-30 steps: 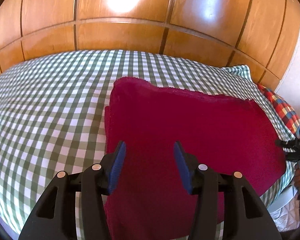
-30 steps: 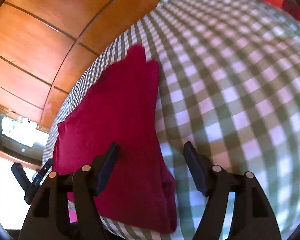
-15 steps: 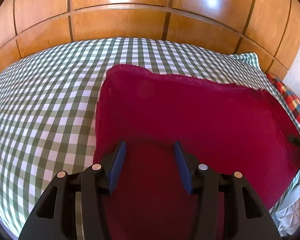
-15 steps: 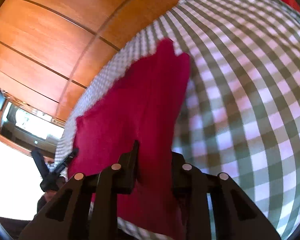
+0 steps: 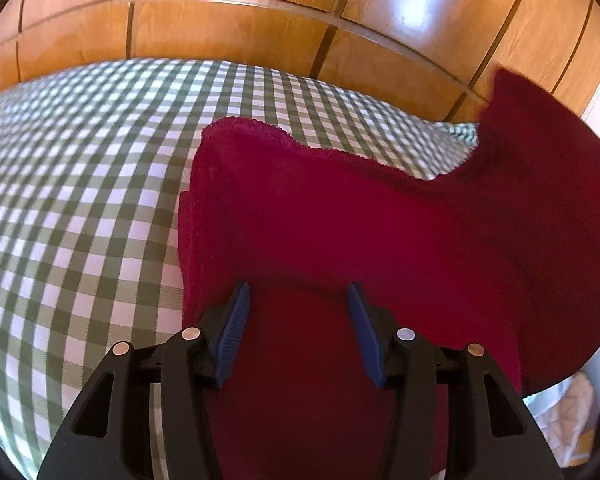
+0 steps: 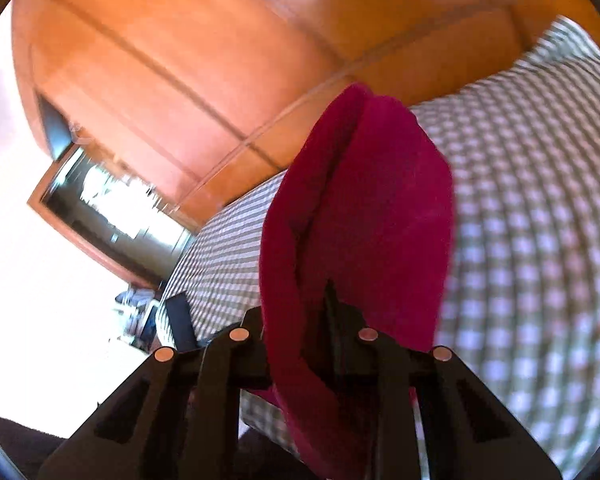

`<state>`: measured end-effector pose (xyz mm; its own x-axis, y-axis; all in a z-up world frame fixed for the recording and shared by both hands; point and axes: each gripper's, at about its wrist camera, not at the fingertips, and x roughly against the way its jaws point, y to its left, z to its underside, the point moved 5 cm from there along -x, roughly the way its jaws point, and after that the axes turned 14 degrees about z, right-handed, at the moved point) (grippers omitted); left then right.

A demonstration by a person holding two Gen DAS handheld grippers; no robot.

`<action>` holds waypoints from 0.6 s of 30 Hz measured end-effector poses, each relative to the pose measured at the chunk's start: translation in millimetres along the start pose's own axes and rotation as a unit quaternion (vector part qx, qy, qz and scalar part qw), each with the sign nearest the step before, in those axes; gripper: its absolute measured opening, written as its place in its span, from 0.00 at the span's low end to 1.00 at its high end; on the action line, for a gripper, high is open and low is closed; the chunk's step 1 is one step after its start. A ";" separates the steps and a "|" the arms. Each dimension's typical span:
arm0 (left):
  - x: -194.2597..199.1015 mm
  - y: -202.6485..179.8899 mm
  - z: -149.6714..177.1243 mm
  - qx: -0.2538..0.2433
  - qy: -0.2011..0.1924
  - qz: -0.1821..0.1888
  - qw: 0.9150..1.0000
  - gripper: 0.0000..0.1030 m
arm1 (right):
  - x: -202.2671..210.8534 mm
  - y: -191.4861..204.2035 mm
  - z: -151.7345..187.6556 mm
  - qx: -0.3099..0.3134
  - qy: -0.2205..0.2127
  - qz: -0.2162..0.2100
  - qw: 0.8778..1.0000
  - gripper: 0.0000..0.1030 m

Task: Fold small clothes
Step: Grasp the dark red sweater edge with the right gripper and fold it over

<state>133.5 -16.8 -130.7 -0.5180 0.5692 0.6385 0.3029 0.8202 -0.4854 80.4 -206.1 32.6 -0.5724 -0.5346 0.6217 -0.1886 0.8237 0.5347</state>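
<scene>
A dark red towel-like cloth [image 5: 340, 220] lies folded on the green-and-white checked bed [image 5: 80, 200]. My left gripper [image 5: 298, 300] is open, its blue pads [image 5: 236, 320] standing apart with their tips down on the near part of the cloth. The cloth's right corner [image 5: 520, 120] is raised off the bed. In the right wrist view my right gripper [image 6: 328, 292] is closing on that raised edge of the red cloth [image 6: 364, 200], which hangs bunched between and over its fingers and hides the pads.
Glossy wooden panels [image 5: 240, 20] run behind the bed. The checked cover [image 6: 540, 240] spreads to the right in the right wrist view. A framed bright opening [image 6: 112, 208] sits at the left. White bedding [image 5: 560, 400] shows past the bed's near right edge.
My right gripper closed on the cloth's edge and rose, lifting the right corner off the bed. My left gripper sank slightly onto the near cloth, jaws unchanged.
</scene>
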 end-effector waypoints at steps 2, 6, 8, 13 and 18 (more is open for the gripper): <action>1.7 1.8 0.5 0.006 0.000 0.013 1.000 0.48 | -22.4 29.6 -3.6 0.026 0.011 -0.001 1.000 0.17; 3.1 3.9 4.2 0.007 -0.002 0.031 0.999 0.48 | -75.6 77.9 -1.3 0.074 0.046 0.019 0.996 0.17; 5.5 5.6 5.2 0.012 -0.005 0.042 0.999 0.48 | -99.5 91.6 3.4 0.085 0.064 0.028 0.994 0.16; 21.3 15.3 7.0 0.043 -0.009 0.080 0.996 0.48 | -142.1 112.5 30.4 0.120 0.106 0.041 0.986 0.17; 68.2 40.7 16.1 0.091 -0.034 0.105 0.990 0.48 | -159.9 120.1 56.1 0.160 0.138 0.038 0.977 0.20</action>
<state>97.6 54.5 -116.5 -0.5135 0.7159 0.4731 0.2646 0.6566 -0.7063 104.5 -11.1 -34.8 -0.3667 -0.4638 0.8065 -0.4185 0.8565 0.3022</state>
